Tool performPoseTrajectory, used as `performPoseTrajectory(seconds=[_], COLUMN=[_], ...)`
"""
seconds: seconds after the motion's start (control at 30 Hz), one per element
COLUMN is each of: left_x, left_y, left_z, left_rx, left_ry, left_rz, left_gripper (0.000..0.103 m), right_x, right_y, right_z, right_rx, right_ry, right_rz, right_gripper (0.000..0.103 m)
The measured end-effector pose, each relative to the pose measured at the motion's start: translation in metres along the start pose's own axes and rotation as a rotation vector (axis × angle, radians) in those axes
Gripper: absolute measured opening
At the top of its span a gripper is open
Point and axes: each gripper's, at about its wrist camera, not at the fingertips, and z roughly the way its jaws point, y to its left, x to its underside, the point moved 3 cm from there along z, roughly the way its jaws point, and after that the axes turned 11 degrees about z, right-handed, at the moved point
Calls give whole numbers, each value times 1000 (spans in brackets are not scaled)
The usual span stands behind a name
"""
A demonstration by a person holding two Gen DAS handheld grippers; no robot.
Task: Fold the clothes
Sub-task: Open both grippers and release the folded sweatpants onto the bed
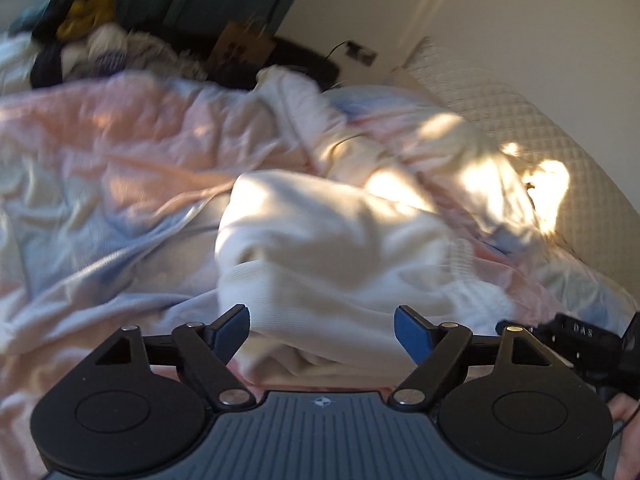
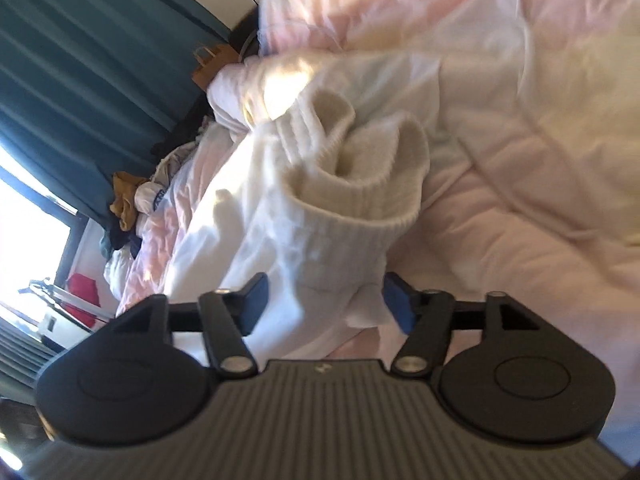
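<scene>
A white sweatshirt (image 1: 332, 240) lies bunched on the bed, sunlit in patches. My left gripper (image 1: 322, 328) hovers just over its near edge, blue pads (image 1: 230, 330) spread wide with only loose cloth below them. In the right wrist view the same white garment (image 2: 280, 240) shows a ribbed cuff (image 2: 360, 184) rolled open. My right gripper (image 2: 326, 300) stands open around a fold of that sleeve; the cloth lies between the pads (image 2: 396, 300) without being pinched. Both views are blurred.
A rumpled pink and pale blue duvet (image 1: 100, 152) covers the bed. A pile of other clothes (image 1: 92, 40) sits at the far end by a teal curtain (image 2: 80, 60) and a paper bag (image 1: 244, 44). A quilted white cushion (image 1: 520, 120) lies at the right.
</scene>
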Motion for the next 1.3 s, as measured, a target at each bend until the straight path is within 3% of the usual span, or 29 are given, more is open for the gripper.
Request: performPoseTrajectory(seconds=[0.1, 0.17, 0.23, 0.5, 0.7, 0.93, 1.0, 1.07, 1.3], left_x=[-8, -12, -15, -8, 8, 26, 30, 35, 43], left_y=[-27, -44, -58, -95, -106, -99, -97, -93, -89], left_z=[-35, -60, -86, -166, -207, -239, -244, -247, -252], left_rx=[-31, -57, -82, -152, -181, -190, -191, -186, -227], left_ry=[-27, -57, -88, -135, -145, -190, -198, -198, -197], left_rz=[58, 101, 124, 191, 230, 225, 230, 222, 238], left_gripper=[83, 95, 101, 102, 103, 103, 103, 103, 103], right_x=[5, 9, 14, 65, 101, 131, 138, 144, 164], right_y=[13, 26, 43, 103, 127, 133, 132, 130, 132], right_z=[-30, -50, -69, -145, -186, -199, -201, -203, -196], right_rx=[-17, -15, -22, -34, -48, -15, -13, -13, 50], right_ry=[-40, -66, -81, -150, -207, -257, -278, -297, -318], right_rz=[-51, -99, -170, -444, -522, -580, -582, -574, -628], right_gripper=[70, 70, 70, 70, 71, 71, 89, 94, 94])
